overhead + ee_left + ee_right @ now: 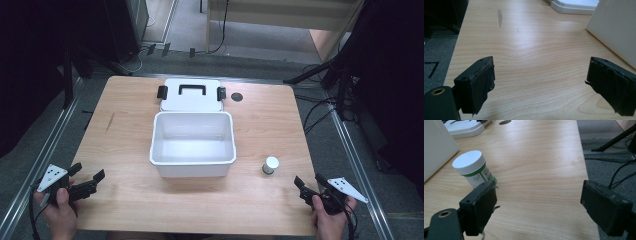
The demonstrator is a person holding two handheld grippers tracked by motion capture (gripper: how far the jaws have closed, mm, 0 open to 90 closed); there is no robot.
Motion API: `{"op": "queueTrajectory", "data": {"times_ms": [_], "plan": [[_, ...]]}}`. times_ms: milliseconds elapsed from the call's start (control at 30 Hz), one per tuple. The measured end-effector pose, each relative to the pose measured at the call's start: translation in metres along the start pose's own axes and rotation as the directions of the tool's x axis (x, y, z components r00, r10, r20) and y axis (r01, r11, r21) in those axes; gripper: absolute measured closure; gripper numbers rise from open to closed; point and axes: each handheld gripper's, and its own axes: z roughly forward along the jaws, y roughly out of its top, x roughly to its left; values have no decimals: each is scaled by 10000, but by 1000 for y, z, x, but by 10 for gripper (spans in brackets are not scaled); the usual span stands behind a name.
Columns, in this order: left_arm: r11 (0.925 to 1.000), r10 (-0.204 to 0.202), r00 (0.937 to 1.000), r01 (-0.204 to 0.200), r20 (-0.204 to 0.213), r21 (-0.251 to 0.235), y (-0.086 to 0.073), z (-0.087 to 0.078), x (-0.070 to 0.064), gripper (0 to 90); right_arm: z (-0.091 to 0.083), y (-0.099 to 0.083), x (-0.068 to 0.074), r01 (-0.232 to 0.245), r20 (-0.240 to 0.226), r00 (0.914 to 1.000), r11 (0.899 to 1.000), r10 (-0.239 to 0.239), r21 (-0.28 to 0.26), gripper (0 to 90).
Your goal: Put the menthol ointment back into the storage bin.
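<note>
The jar (pixel 270 165) stood upright just ahead-left of the right gripper (pixel 309 180), nearer to it than to the left gripper (pixel 88 174); both grippers gaped empty

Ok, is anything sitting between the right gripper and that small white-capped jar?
Nothing visible. Bare wood lies between the right gripper and the jar, which stands upright, apart from the white box. The jaws are open.

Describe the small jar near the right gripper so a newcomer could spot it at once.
Start at the open white box in the middle of the wooden table. Just off its front right corner, ahead of the right gripper, stands the small jar: upright, white-capped, green-labelled, the only round container on the table.
</note>
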Motion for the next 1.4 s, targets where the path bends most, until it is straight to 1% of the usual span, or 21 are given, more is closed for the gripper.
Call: {"op": "queueTrajectory", "data": {"times_ms": [67,200,300,467,600,700,767,800,833,867,933,1000,1033,1067,1100,1167,1200,1267,1300,1367,1400], "plan": [[10000,5,10000,-5,3,-17,0,0,1,85,0,0,0,-32,6,10000,10000,32,23,139],[10000,-46,10000,46,19,-59,-1,-1,1,86,1,0,1,170,7,9999,9997,-170,199,139],[9998,-139,9999,139,33,-129,-1,-2,1,86,3,4,2,57,-206,9998,9989,-48,459,139],[9999,-103,9999,103,57,-78,-1,-2,2,86,5,14,3,116,-376,9993,9964,-84,835,142],[10000,-50,10000,50,70,-40,-1,-2,2,86,10,26,13,810,-684,9952,9825,-704,1676,143],[9999,-104,9999,105,70,-91,-1,-2,2,86,14,35,21,1287,-912,9897,9649,-1104,2289,143],[9999,-108,9999,109,71,-93,-1,-2,2,86,16,41,27,1623,-949,9854,9491,-1415,2698,143],[9999,-108,9999,109,71,-93,-1,-2,2,86,16,41,27,1623,-949,9854,9491,-1415,2698,143],[9999,-120,9999,121,74,-108,-1,-2,2,86,19,46,32,1842,-997,9819,9339,-1609,3065,143],[9998,-125,9999,126,79,-119,-1,-2,2,86,21,49,35,1956,-1023,9799,9258,-1713,3234,143],[9998,-135,9999,136,76,-118,-1,-2,2,86,25,54,40,2233,-1218,9739,9042,-1915,3640,142],[9998,-133,9999,134,78,-124,-1,-2,2,86,30,59,46,2512,-1317,9676,8764,-2155,4110,141],[9998,-133,9999,134,78,-124,-1,-2,2,86,30,59,46,2512,-1317,9676,8764,-2155,4110,141],[9998,-135,9999,136,77,-124,-1,-2,2,86,32,62,49,2647,-1371,9641,8619,-2273,4326,141],[9998,-145,9998,146,97,-132,-1,-2,2,86,36,66,55,2809,-1468,9597,8289,-2396,4838,141],[9997,-174,9998,176,96,-156,-1,-2,2,85,40,70,61,2933,-1545,9560,7923,-2495,5350,141],[9997,-193,9998,195,95,-170,-1,-2,2,85,43,71,63,2973,-1604,9546,7693,-2511,5655,141],[9997,-203,9997,204,97,-167,-1,-2,3,86,46,74,67,3004,-1724,9535,7334,-2472,6098,141],[9996,-207,9997,209,99,-166,-1,-2,3,86,48,76,70,3000,-1807,9537,7164,-2405,6299,141],[9997,-198,9998,199,101,-160,-1,-2,3,86,51,78,73,3023,-1874,9528,6879,-2390,6598,143],[9997,-198,9998,199,101,-160,-1,-2,3,86,51,78,73,3023,-1874,9528,6879,-2390,6598,143]]}}
